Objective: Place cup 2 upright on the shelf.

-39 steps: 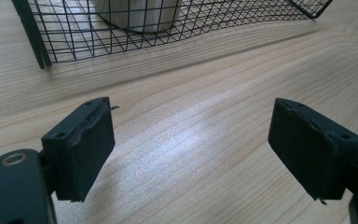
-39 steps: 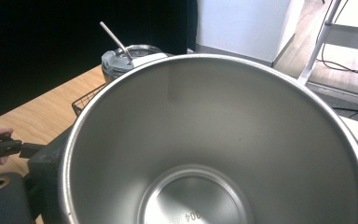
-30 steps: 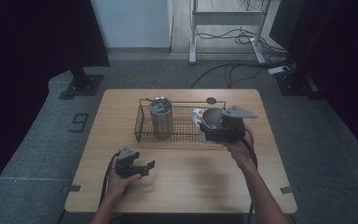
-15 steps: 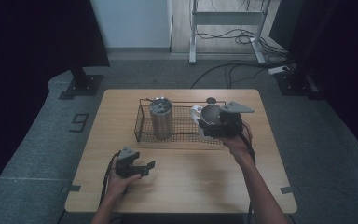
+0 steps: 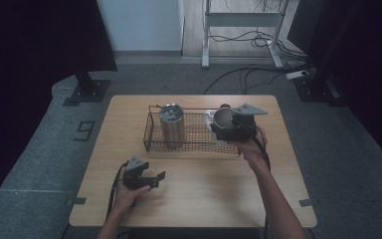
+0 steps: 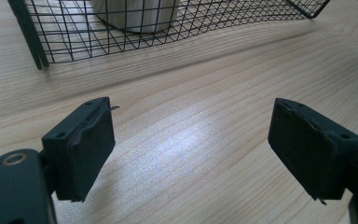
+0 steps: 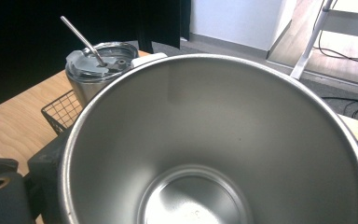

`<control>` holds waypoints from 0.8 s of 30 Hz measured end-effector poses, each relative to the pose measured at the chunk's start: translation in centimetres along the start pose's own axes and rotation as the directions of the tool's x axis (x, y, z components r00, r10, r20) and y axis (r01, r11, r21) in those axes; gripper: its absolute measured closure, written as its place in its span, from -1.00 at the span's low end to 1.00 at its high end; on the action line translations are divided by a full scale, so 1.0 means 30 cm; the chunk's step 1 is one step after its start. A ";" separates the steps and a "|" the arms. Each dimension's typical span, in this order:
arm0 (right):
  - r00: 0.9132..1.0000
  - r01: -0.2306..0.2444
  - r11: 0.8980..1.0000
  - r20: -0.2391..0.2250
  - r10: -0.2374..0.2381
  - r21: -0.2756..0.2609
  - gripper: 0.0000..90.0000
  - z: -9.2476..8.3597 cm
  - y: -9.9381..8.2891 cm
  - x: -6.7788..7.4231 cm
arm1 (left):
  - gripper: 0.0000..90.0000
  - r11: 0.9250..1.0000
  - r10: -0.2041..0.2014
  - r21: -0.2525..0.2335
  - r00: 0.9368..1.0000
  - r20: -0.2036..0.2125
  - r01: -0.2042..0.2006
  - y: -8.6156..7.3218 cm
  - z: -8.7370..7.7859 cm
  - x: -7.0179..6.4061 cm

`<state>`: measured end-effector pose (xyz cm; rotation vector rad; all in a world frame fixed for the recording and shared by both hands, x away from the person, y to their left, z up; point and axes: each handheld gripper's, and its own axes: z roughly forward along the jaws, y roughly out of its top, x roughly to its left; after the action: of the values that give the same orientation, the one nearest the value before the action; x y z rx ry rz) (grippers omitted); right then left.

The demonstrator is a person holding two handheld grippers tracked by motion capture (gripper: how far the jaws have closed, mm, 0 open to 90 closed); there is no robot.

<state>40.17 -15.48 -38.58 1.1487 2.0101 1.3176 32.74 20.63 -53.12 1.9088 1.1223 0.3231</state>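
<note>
While clamped in the right claw [image 5: 227,130], steel cup [image 7: 219,140] — shiny, empty; left claw [image 6: 191,149] apart.

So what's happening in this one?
A person works at a wooden table with a gripper in each hand. The right gripper holds an open, empty steel cup over the right end of a wire basket. A lidded tumbler with a metal straw stands upright in the basket's left part. The left gripper rests low over the bare tabletop in front of the basket, jaws apart and empty.
</note>
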 end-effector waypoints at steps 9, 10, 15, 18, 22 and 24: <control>1.000 -0.019 1.000 0.007 0.019 0.012 -0.86 0.034 0.003 -0.034 | -0.67 1.000 -0.001 0.000 1.000 0.003 0.001 0.000 0.001 -0.001; 1.000 -0.022 1.000 0.010 0.021 0.014 -0.86 0.040 0.001 -0.038 | -0.67 1.000 -0.001 0.001 1.000 0.003 0.001 0.000 0.001 -0.001; 1.000 -0.026 0.999 0.013 0.025 0.026 -0.86 0.067 0.002 -0.054 | -0.67 1.000 -0.003 0.002 1.000 0.005 0.003 -0.001 0.003 -0.002; 0.999 -0.029 0.999 0.016 0.029 0.027 -0.86 0.078 0.006 -0.061 | -0.67 1.000 -0.002 0.000 1.000 0.005 0.002 0.000 0.001 0.000; 0.999 -0.031 0.999 0.017 0.031 0.028 -0.86 0.090 0.009 -0.071 | -0.67 1.000 -0.005 0.000 1.000 0.005 0.005 -0.001 0.002 0.000; 0.999 -0.030 0.999 0.020 0.029 0.032 -0.86 0.097 0.011 -0.073 | -0.67 1.000 -0.004 0.000 1.000 0.006 0.004 -0.001 0.002 0.000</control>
<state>43.64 -15.80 -39.65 1.2054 2.0143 1.2879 32.76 20.60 -53.19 1.9064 1.1221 0.3152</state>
